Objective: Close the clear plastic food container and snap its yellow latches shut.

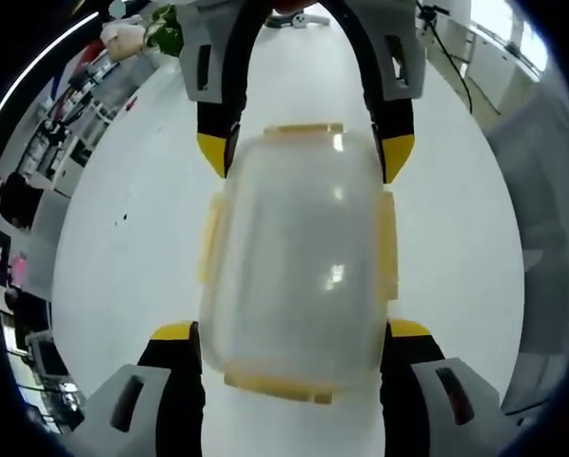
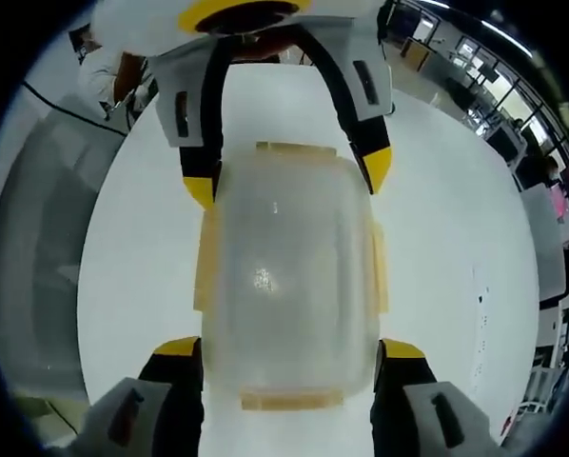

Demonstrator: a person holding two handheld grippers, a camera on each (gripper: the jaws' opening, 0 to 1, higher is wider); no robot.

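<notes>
The container (image 1: pixel 299 271) (image 2: pixel 289 286) lies on the white table (image 1: pixel 123 238) (image 2: pixel 142 286), lid on, with yellow latches (image 1: pixel 211 238) (image 2: pixel 206 262) on all four sides. The left gripper (image 1: pixel 289 333) and right gripper (image 2: pixel 289 347) face each other across it, jaws spread wide, straddling opposite ends without clamping.

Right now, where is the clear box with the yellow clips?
The clear box sits on the white table, in the middle of both views, between the left tool at one end and the right tool at the other.
</notes>
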